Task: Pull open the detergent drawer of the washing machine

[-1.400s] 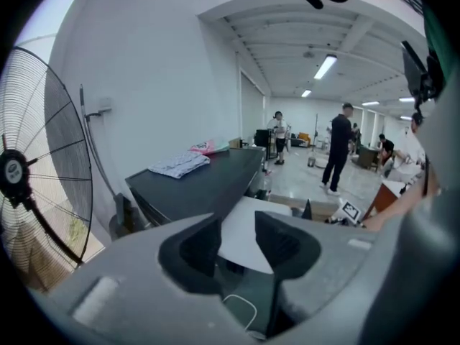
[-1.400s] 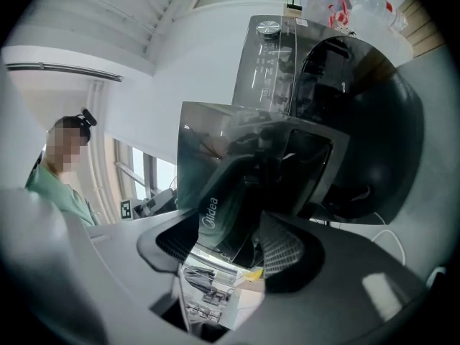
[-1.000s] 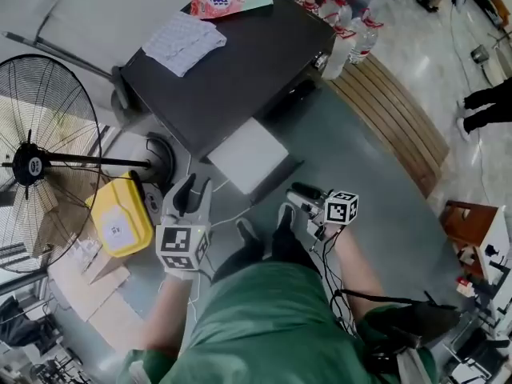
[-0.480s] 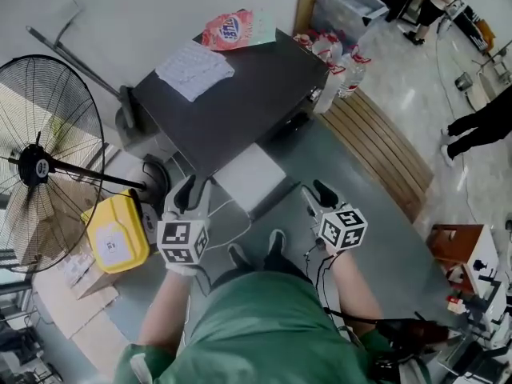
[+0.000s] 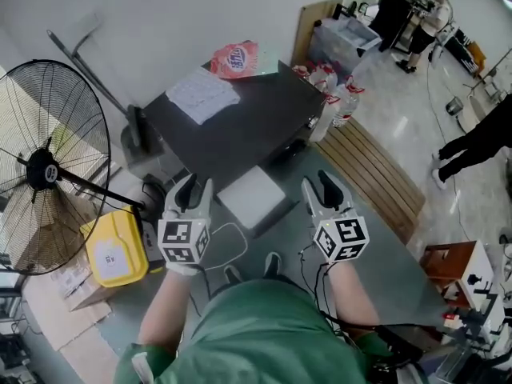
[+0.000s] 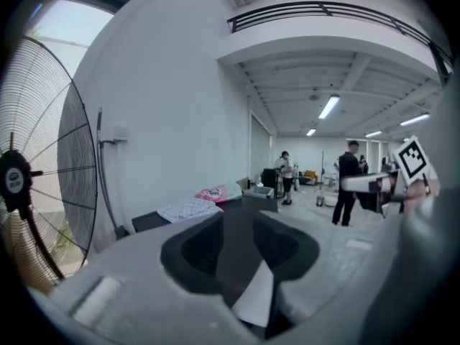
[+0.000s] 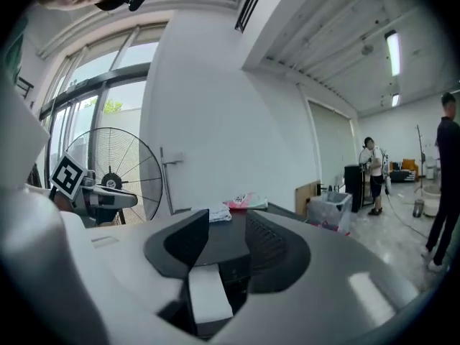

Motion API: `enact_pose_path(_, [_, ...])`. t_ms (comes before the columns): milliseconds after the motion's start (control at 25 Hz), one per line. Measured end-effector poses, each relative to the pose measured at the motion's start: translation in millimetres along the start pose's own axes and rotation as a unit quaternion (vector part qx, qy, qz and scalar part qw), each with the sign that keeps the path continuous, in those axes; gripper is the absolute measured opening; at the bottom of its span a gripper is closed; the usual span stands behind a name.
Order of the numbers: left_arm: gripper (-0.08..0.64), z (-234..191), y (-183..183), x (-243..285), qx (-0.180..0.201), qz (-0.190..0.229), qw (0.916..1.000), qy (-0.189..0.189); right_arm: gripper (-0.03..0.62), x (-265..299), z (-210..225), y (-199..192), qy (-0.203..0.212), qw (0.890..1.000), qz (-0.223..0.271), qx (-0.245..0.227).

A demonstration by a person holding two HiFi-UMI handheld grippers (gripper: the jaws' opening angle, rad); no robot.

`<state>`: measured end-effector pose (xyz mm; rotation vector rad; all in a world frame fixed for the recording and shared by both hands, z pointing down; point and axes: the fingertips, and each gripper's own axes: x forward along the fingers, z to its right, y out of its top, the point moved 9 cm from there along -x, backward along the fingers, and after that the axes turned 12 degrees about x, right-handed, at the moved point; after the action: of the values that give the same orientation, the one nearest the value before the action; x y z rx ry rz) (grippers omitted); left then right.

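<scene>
**Head view, looking steeply down.** The dark grey box-shaped washing machine (image 5: 248,126) stands against the white wall (image 5: 144,14), ahead of both claws and apart from them; a white rectangular panel (image 5: 252,197) projects from its near face toward the person, lying between the two claws in this view; whether this panel is the detergent drawer cannot be told. On the machine's top, toward the wall, lie a pink printed bag (image 5: 236,58) and, just beside it, a white patterned cloth (image 5: 202,94).

**Claws.** The left claw (image 5: 196,189) points roughly level toward the machine; its jaws stand apart and are closing, with nothing between them; in the left gripper view only the machine's dark top and the white panel show through the gap. The right claw (image 5: 322,189) points the same way, near the panel's right edge but clear of it; its jaws are likewise apart and closing on nothing; neither claw touches the machine. Each carries its marker cube behind the jaws, on the left (image 5: 182,242) and on the right (image 5: 342,240).

**Surroundings.** A black pedestal fan (image 5: 44,170) stands at far left; a yellow plastic container (image 5: 116,250) rests on the floor near its base, left of the left claw. To the machine's right are clear plastic bottles (image 5: 332,94) and a slatted wooden pallet (image 5: 376,170); people (image 5: 428,22) stand in the far background; the wearer's green garment (image 5: 256,334) fills the lower edge.
</scene>
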<state>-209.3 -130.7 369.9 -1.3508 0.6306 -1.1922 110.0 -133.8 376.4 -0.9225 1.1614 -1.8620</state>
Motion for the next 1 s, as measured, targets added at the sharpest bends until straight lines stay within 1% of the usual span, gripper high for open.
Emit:
enact_pose_path(200, [0.124,-11.3,27.7,-7.3,0.017,0.037,0.9991,0.016,0.160,-3.6,-19.6,31.4,-0.002,0.998,0.037,-0.058])
enact_pose_path(400, [0.124,-12.4,54.3,-16.1,0.038,0.073,0.9964,0.017,0.160,-10.8,-42.1,57.3,0.001,0.990,0.085,-0.109])
enact_pose_path(600, [0.124,-11.0,70.7,-25.2,0.045,0.098,0.9940,0.018,0.160,-18.7,-59.4,72.8,0.002,0.983,0.112,-0.144])
enact_pose_path(680, [0.124,-11.0,74.2,-28.0,0.046,0.105,0.9932,0.018,0.160,-19.9,-62.9,75.1,0.003,0.982,0.116,-0.148])
enact_pose_path(800, [0.124,-10.1,77.2,-31.4,0.050,0.113,0.9923,0.016,0.159,-21.0,-67.1,76.1,0.007,0.983,0.120,-0.140])
enact_pose_path(1000, [0.123,-8.9,75.8,-35.2,0.052,0.115,0.9919,0.009,0.153,-21.7,-75.5,75.7,0.003,0.984,0.120,-0.132])
